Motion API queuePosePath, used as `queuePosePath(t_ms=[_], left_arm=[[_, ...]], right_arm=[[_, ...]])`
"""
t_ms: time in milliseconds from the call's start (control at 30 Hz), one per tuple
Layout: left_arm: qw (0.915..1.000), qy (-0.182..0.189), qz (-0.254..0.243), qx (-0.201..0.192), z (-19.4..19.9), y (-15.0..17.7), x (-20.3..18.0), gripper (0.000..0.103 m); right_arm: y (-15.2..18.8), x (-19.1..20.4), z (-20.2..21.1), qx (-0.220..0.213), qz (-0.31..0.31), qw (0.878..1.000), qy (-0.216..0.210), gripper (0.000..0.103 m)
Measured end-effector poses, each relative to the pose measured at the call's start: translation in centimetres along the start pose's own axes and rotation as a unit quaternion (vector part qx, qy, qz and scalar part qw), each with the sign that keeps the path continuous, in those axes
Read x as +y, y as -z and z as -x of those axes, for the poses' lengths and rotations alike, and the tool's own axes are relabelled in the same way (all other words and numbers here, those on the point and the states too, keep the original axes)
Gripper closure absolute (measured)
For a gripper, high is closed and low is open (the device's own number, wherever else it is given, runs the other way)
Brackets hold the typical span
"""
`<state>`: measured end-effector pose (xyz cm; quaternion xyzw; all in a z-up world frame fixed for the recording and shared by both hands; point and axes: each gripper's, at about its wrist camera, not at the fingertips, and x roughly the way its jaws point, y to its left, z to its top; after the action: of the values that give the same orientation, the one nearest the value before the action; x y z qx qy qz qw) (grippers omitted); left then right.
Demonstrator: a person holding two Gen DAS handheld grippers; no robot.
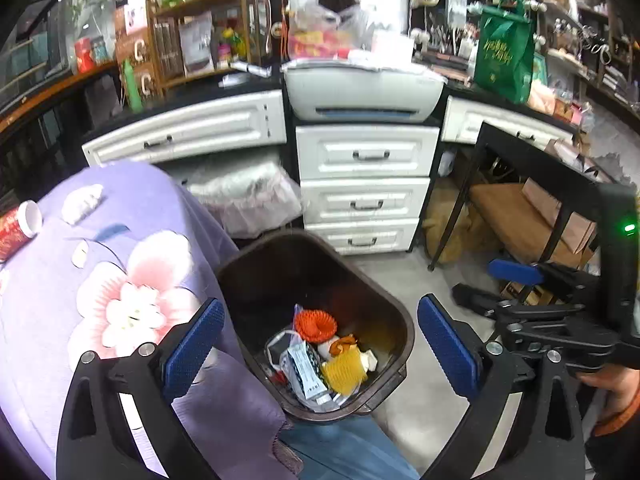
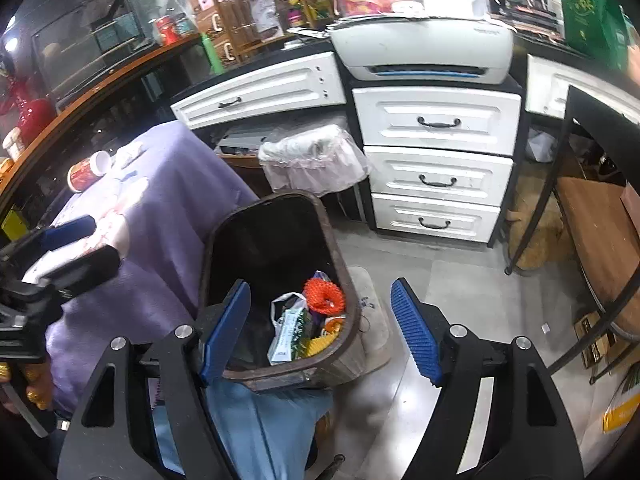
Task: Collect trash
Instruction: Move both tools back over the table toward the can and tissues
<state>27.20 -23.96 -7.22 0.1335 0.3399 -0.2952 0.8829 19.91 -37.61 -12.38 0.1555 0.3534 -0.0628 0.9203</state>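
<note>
Left wrist view, left gripper [image 1: 318, 334]: jaws spread wide, nothing between the ribbed blue pads; it hangs above the bin.
Left wrist view, bin [image 1: 402, 322]: dark brown plastic, rounded-rectangular mouth, standing on the grey floor against the draped table.
Left wrist view, trash [image 1: 320, 354]: lies at the bottom of the bin; an orange mesh ring, a yellow mesh piece and clear printed wrappers.
Left wrist view, cloth [image 1: 144, 208]: purple fabric with a pink flower print, left of the bin.
Left wrist view, cup [image 1: 18, 228]: red paper cup with a white inside, lying on its side on the cloth, well left of the bin.
Left wrist view only: the right gripper [image 1: 516, 280] seen from the side, right of the bin.
Right wrist view, right gripper [image 2: 320, 326]: jaws parted, empty, over the bin's near rim.
Right wrist view only: the left gripper from the side, left of the bin; a grey mat [image 2: 374, 312] at the bin's right side.
Right wrist view, drawers [image 2: 438, 160]: white panelled fronts with dark curved handles, behind the bin.
</note>
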Motion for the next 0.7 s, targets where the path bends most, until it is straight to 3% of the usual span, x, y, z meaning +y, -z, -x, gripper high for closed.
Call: queuePosePath(t_ms=[133, 300, 433, 700], left_arm=[[0.9998, -0.006, -0.001, -0.018, 2.0, -0.2, 0.7, 0.006], [0.9988, -0.04, -0.013, -0.025, 3.3, -0.2, 2.9, 0.006], [0.9956, -0.089, -0.011, -0.029, 4.6, -0.2, 6.5, 0.006], [0.9838, -0.173, 0.042, -0.018, 7.0, 0.7, 16.0, 0.006]], right_arm=[[-0.6, 1.6, -0.1, -0.001, 0.015, 1.0, -0.011, 0.028], [-1.6, 5.1, -0.7, 0.001, 0.045, 0.998, -0.038, 0.027], [-2.5, 8.2, -1.5, 0.006, 0.071, 0.995, -0.065, 0.027], [-4.7, 15.3, -3.2, 0.014, 0.132, 0.983, -0.124, 0.027]])
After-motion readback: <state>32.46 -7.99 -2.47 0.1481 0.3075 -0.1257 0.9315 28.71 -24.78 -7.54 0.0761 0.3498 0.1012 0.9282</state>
